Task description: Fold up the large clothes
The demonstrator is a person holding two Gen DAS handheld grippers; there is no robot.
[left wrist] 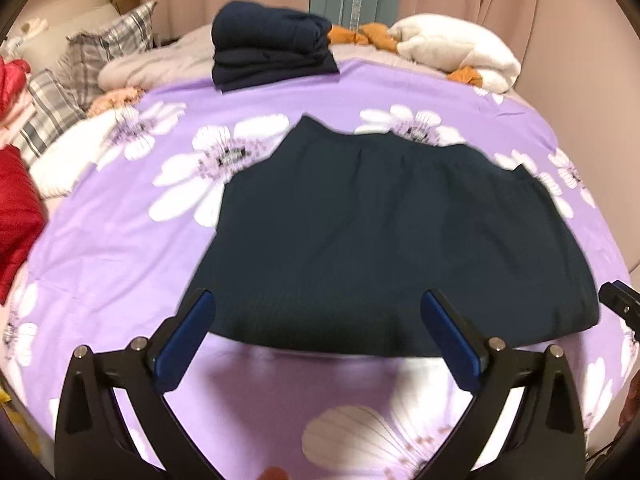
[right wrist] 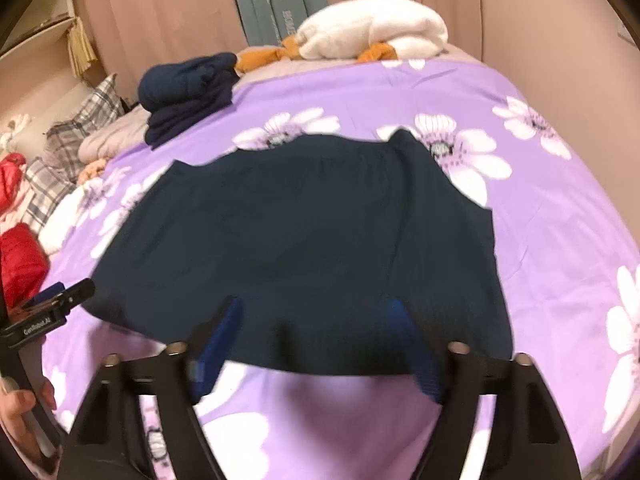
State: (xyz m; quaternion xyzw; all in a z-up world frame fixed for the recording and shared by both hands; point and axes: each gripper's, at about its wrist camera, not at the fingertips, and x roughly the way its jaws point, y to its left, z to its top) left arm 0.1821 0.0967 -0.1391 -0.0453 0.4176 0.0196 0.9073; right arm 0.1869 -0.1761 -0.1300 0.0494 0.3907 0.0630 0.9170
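Dark garment [left wrist: 360,240] lies just beyond both open tools.

Purple floral bed [left wrist: 120,240], dark garment [left wrist: 380,248] flat, folded navy stack [left wrist: 272,48]

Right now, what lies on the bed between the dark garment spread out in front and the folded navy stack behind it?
Only bare floral purple bedsheet separates the dark garment from the navy stack; the left wrist view shows it best.

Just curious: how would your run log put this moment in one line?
garment: folded flat on bedspread | left gripper: open, empty | right gripper: open, empty | pile: behind
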